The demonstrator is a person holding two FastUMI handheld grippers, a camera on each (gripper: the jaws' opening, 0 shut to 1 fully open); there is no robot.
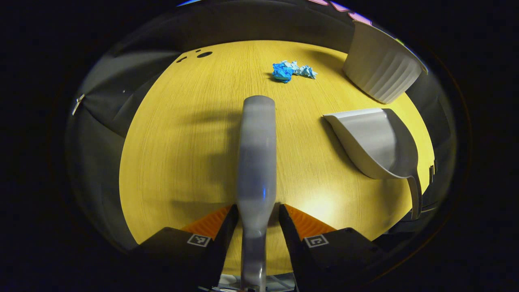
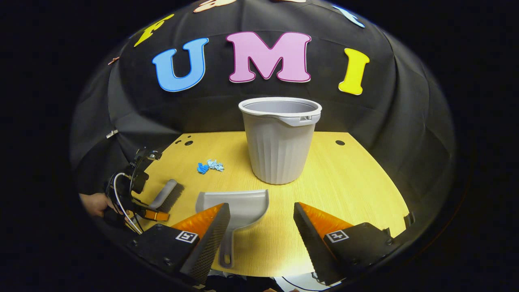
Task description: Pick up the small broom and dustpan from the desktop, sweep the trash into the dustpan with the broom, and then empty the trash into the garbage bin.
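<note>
My left gripper (image 1: 257, 209) is shut on the small grey broom (image 1: 256, 154), which reaches forward over the yellow desktop (image 1: 182, 142). Crumpled blue paper trash (image 1: 292, 71) lies beyond the broom's far end. The grey dustpan (image 1: 373, 142) rests on the desk to the right. In the right gripper view, my right gripper (image 2: 260, 211) hovers open over the dustpan (image 2: 239, 205), whose handle (image 2: 227, 247) runs beside its left finger. At far left in that view, the left gripper (image 2: 159, 211) holds the broom (image 2: 167, 194), and the trash (image 2: 210, 166) lies farther back.
A ribbed grey garbage bin (image 2: 279, 138) stands upright at the back middle of the desktop (image 2: 344, 182), just behind the dustpan; it also appears as the bin (image 1: 381, 69) at upper right. A hand (image 2: 95, 204) holds the left gripper. Small holes (image 1: 204, 54) mark the far corner.
</note>
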